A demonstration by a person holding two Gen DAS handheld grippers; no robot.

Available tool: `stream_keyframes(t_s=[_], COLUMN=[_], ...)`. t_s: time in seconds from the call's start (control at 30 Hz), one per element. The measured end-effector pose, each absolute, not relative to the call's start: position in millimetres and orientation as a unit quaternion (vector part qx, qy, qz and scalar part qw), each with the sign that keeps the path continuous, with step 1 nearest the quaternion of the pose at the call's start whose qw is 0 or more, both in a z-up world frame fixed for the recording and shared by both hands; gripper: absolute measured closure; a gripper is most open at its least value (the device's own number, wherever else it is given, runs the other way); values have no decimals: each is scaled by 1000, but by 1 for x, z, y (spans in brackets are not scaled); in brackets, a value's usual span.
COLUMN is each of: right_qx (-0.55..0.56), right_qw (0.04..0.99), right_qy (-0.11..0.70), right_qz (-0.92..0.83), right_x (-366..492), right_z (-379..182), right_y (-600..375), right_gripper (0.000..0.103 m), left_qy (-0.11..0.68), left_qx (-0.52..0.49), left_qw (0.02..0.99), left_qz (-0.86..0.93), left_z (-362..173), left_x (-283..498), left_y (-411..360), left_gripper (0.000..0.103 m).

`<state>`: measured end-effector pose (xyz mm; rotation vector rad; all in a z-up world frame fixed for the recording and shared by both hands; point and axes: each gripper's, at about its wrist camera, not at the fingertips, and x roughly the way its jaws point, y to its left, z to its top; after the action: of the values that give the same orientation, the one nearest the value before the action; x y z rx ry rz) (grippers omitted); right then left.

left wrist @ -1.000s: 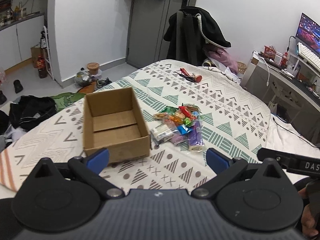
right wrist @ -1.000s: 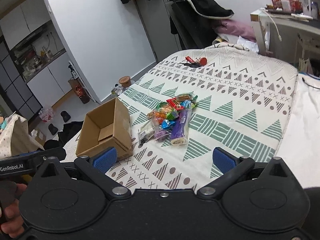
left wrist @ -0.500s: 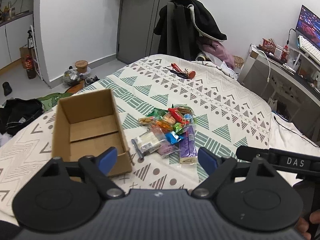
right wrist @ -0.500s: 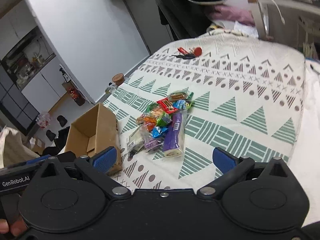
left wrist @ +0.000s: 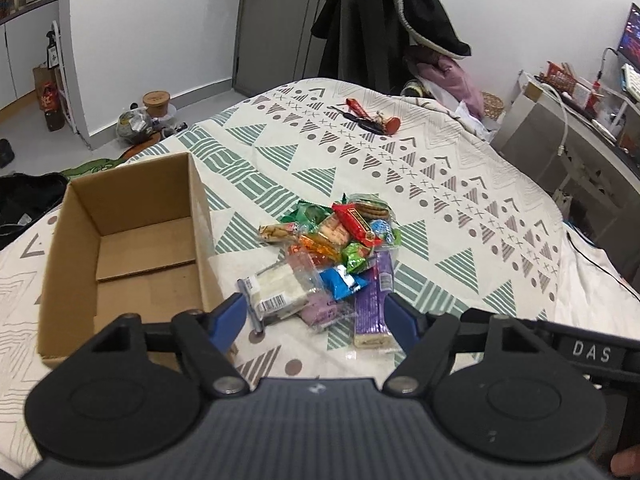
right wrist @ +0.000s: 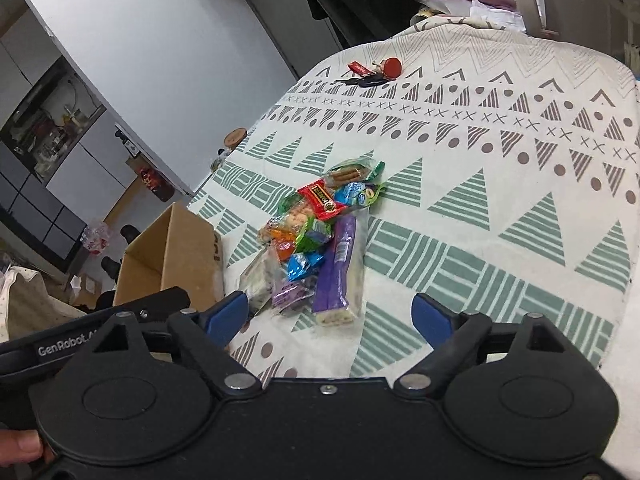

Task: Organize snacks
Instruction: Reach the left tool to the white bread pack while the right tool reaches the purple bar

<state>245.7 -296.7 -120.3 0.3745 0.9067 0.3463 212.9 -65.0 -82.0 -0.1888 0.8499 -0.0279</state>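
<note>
A pile of wrapped snacks (left wrist: pixel 336 256) lies on the patterned bedspread (left wrist: pixel 460 184), with a long purple pack (left wrist: pixel 374 304) at its near edge. An open, empty cardboard box (left wrist: pixel 132 248) stands just left of the pile. My left gripper (left wrist: pixel 316 322) is open and empty, its blue fingertips (left wrist: pixel 230 316) at the near end of the pile. In the right wrist view my right gripper (right wrist: pixel 330 314) is open and empty, just short of the snacks (right wrist: pixel 320 232); the box (right wrist: pixel 176 256) is at left.
Keys with a red tag (left wrist: pixel 372 118) lie far back on the bed. A chair draped with dark clothes (left wrist: pixel 384 28) stands behind the bed. A desk with a monitor (left wrist: pixel 592 92) is at right. Clutter covers the floor (left wrist: pixel 140 120) at left.
Both grippers have moved forward and down toward the snack pile, which now looks larger and closer. The left gripper's fingers have narrowed somewhat. Box and snacks have not moved.
</note>
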Motion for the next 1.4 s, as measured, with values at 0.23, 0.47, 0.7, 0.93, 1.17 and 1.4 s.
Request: stream_keyframes(t_s=[0.23,0.47,0.7,0.93,1.17,1.4], right_qx=[188,205,211,211,191,185], right_qw=[858,841,829,821,818,803], right_qy=[447,468,484,496,505,528], right_qz=[169,176,184,190,197,206], right_x=[271,293,313,328,338,344], right_z=[-137,-158,-176,-187,-192,-202], right_y=[-297,-296,-289,-281,-267,-259], right_gripper=[25,33,36,36,45,55], left_qy=[427,451,452,465,476,482], left_qx=[-120,-153,-162,-123,-140,-188], left_qw=[896,877,870,863,853,842], left_qz=[7,62,108,156,159,151], left_z=[-102,-129,-145,-151,-150,-157], left_x=[246,275,290,295,294,304], left_y=[-69,-73,-75,-68,-62,-75], left_gripper=[28,28,27,26,26,26])
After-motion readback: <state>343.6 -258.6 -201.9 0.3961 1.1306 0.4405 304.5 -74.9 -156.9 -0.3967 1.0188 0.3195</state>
